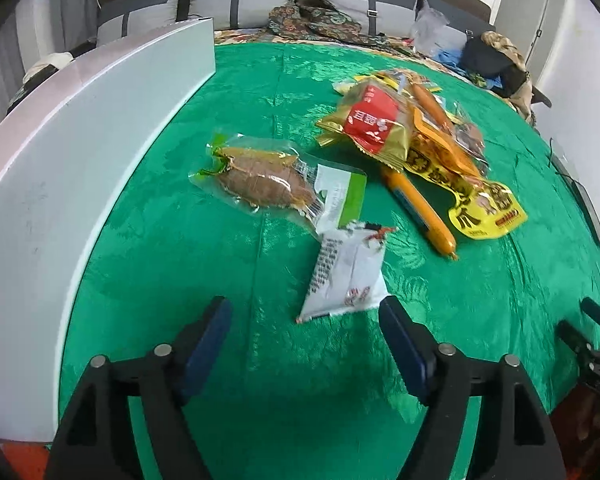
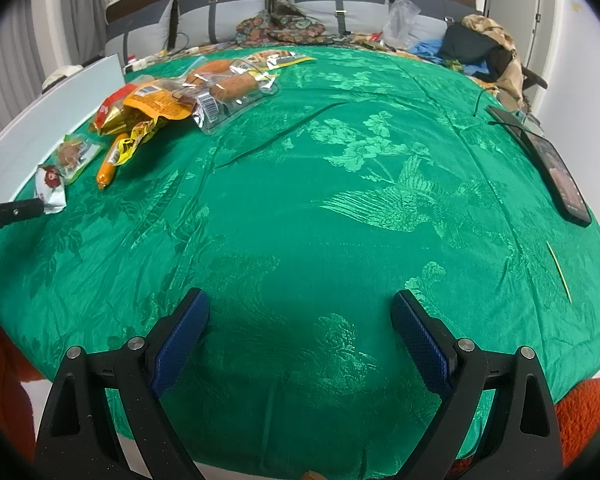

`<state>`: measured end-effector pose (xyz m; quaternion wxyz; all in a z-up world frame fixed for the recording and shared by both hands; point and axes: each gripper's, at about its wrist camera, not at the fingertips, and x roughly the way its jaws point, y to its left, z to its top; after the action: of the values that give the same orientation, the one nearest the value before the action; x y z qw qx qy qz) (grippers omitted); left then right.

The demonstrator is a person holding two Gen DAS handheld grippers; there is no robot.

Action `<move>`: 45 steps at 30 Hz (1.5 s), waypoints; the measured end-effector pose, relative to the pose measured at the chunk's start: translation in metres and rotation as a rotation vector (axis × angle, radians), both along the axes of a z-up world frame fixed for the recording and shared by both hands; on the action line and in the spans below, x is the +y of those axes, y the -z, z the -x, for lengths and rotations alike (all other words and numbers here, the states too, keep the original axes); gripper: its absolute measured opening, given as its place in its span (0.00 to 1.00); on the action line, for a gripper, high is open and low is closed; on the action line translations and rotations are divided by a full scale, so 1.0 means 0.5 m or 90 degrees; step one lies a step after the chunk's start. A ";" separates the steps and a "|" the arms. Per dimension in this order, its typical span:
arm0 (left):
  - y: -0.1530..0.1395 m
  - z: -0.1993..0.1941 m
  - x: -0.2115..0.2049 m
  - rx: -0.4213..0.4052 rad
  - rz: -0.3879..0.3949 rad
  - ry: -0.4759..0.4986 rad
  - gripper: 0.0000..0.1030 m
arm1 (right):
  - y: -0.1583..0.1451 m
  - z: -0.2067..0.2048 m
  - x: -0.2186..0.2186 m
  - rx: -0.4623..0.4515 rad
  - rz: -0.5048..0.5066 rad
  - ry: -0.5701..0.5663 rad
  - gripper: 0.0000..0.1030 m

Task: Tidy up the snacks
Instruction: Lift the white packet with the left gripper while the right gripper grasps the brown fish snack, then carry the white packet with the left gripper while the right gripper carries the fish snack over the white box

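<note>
Left gripper [image 1: 305, 322]: jaws spread, nothing pinched; both blue pads hang over the green cloth [image 1: 236, 380]; the right pad sits just beside the near corner of the white packet.
White packet [image 1: 346, 272]: lying flat on the cloth at twelve o'clock from the left jaws, not gripped; print and a red mark on its wrapper.
Clear vacuum pack [image 1: 260, 178]: brown snack inside, at eleven o'clock from the white packet; its green-and-white label end touches that packet's far edge.
Orange sausage [image 1: 420, 212]: at one o'clock from the white packet, its far end tucked under the pile.
Snack pile [image 1: 404, 128]: red-and-gold packet on top, yellow bags beneath, a second sausage behind; at one o'clock in the left view.
White board [image 1: 80, 152]: standing along the cloth's left edge, nine to eleven o'clock.
Right gripper [image 2: 300, 316]: jaws wide apart, empty, over bare cloth; snacks well away at ten o'clock.
Phone [image 2: 556, 172]: dark, at two o'clock on the cloth's right edge.
</note>
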<state>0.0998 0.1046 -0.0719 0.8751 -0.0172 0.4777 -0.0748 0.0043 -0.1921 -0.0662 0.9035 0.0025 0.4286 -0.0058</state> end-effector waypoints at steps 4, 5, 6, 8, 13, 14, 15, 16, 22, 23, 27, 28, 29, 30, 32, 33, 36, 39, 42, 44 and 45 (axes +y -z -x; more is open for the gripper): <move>-0.001 -0.011 -0.016 -0.008 -0.003 0.020 0.79 | 0.000 -0.001 0.001 0.000 0.000 0.000 0.92; 0.000 -0.017 -0.023 -0.009 -0.007 0.025 0.82 | 0.000 -0.001 0.000 0.000 0.000 0.000 0.92; 0.002 -0.023 -0.030 -0.007 -0.012 0.031 0.83 | 0.000 -0.001 0.000 0.000 0.000 0.000 0.92; 0.013 -0.037 -0.046 0.004 -0.032 0.037 0.83 | 0.000 0.000 0.000 0.000 0.000 0.000 0.92; 0.009 -0.029 -0.057 -0.017 -0.033 0.034 0.30 | -0.004 -0.002 -0.002 0.015 -0.005 -0.007 0.92; 0.003 -0.021 -0.050 -0.022 -0.017 0.026 0.29 | -0.010 -0.002 -0.006 0.026 -0.020 -0.012 0.91; -0.001 -0.015 -0.043 -0.026 -0.011 0.021 0.29 | -0.017 -0.001 -0.010 0.027 -0.050 -0.017 0.91; -0.005 -0.007 -0.036 -0.030 -0.007 0.013 0.29 | -0.027 -0.002 -0.015 0.022 -0.099 -0.025 0.91; -0.039 0.035 0.031 -0.049 0.041 -0.028 0.29 | -0.105 -0.055 0.063 0.006 -0.209 -0.134 0.90; -0.046 0.041 0.045 -0.053 0.046 -0.037 0.29 | -0.120 -0.073 0.090 0.006 -0.214 -0.163 0.89; -0.053 0.059 0.086 -0.065 0.071 -0.070 0.29 | -0.173 -0.180 0.230 0.023 -0.227 -0.265 0.89; -0.052 0.063 0.096 -0.064 0.077 -0.077 0.29 | -0.179 -0.213 0.272 0.039 -0.234 -0.295 0.89; -0.050 0.066 0.107 -0.062 0.084 -0.085 0.29 | -0.180 -0.255 0.322 0.062 -0.242 -0.329 0.89; -0.048 0.070 0.114 -0.060 0.088 -0.091 0.29 | -0.177 -0.287 0.366 0.084 -0.236 -0.357 0.88; -0.046 0.075 0.129 -0.059 0.100 -0.100 0.29 | -0.165 -0.337 0.444 0.106 -0.174 -0.399 0.87; -0.047 0.080 0.136 -0.060 0.106 -0.101 0.29 | -0.156 -0.353 0.476 0.112 -0.140 -0.414 0.87; -0.054 0.087 0.146 -0.067 0.120 -0.101 0.29 | -0.113 -0.403 0.557 0.154 -0.057 -0.462 0.67; -0.066 0.094 0.151 -0.079 0.135 -0.098 0.29 | -0.065 -0.431 0.593 0.197 0.016 -0.471 0.56; -0.081 0.105 0.157 -0.091 0.144 -0.098 0.29 | -0.051 -0.442 0.588 0.215 0.035 -0.449 0.49; -0.090 0.113 0.161 -0.097 0.151 -0.102 0.29 | -0.055 -0.443 0.582 0.227 0.045 -0.438 0.43; -0.097 0.116 0.167 -0.101 0.155 -0.103 0.29 | -0.058 -0.441 0.579 0.232 0.053 -0.432 0.42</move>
<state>0.0418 0.1880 -0.0235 0.9045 -0.1560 0.3919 -0.0624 0.2246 0.0974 -0.0370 0.7624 -0.1770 0.5579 0.2760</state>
